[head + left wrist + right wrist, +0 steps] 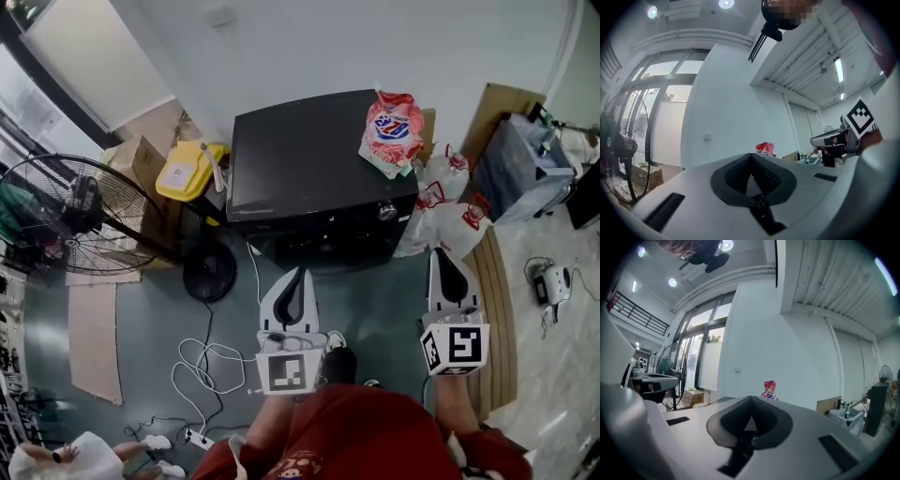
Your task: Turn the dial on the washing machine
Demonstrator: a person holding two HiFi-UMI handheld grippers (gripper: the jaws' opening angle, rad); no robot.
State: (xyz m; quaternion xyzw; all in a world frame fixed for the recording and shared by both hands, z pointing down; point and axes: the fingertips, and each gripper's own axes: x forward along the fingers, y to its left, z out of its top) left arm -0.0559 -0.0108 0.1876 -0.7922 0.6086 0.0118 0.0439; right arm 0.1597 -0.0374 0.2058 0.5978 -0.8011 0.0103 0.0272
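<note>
Pointing toward the picture's top, the right gripper and left gripper both have jaws pressed together, empty. The dial on the washing machine sits upper centre-right, well apart from both. Unless the jaws part first, they would likely bump the dial rather than grasp it.

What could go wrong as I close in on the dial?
Right gripper is shut and short of the dial; unopened, it may just bump it. White cable loops on the floor by the shoe: trip risk. Detergent bag sits at the edge of the washing machine, above the dial, and could be knocked.
</note>
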